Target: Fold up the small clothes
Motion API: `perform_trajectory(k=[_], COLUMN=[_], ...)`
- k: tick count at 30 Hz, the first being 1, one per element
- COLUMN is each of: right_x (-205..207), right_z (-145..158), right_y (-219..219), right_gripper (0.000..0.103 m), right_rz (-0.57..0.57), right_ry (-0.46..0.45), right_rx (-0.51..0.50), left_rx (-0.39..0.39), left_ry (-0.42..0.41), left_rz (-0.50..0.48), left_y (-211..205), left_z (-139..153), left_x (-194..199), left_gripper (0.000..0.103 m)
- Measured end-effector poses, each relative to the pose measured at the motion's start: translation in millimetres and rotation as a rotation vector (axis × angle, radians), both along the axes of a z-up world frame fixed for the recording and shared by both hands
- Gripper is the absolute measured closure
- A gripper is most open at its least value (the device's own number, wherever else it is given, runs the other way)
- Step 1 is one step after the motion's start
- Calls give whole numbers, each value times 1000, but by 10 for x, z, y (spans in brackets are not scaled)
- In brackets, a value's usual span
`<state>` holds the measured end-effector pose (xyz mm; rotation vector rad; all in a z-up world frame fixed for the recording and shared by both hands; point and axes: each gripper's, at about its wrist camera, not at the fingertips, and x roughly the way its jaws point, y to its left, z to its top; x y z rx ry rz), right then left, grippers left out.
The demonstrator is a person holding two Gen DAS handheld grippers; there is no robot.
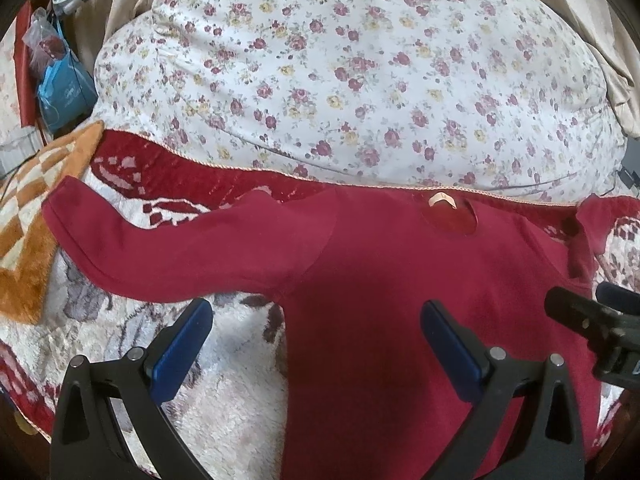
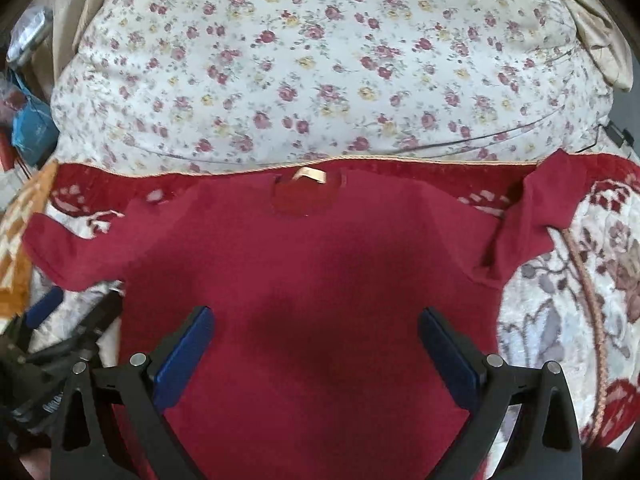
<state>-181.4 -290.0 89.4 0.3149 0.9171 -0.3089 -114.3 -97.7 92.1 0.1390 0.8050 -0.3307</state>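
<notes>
Hovering spread wide and gripping nothing, the left tongs (image 1: 316,320) straddle the left side edge of the red shirt (image 1: 400,280), just below its armpit. The right tongs (image 2: 316,328), equally gaping and empty, hang over the shirt's body, which lies flat on the patterned blanket (image 2: 560,320) ahead of both.

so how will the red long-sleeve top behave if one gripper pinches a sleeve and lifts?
The red top will probably drape limply: it lies flat and its right sleeve is already crumpled. It looks thin, so likely light. It may drag on the plush rug rather than slide.
</notes>
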Motion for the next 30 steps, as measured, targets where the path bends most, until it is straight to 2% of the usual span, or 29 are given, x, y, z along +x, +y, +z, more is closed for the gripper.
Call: perform_trajectory(k=[4, 17, 23, 30], right_x=[46, 29, 29, 23], right_z=[21, -76, -123, -203], right_y=[63, 26, 63, -24], right_gripper=[0, 0, 0, 0], right_rz=[55, 38, 34, 15], right_ry=[-23, -23, 8, 28], right_rx=[39, -32, -115, -75], left_rx=[2, 11, 15, 19], left_ry=[-5, -12, -11, -1], left_rz=[-2, 8, 10, 12], left_y=[10, 19, -7, -43], left_z=[0, -17, -33, -62], left_x=[-3, 2, 2, 9], left_gripper=[0, 0, 0, 0])
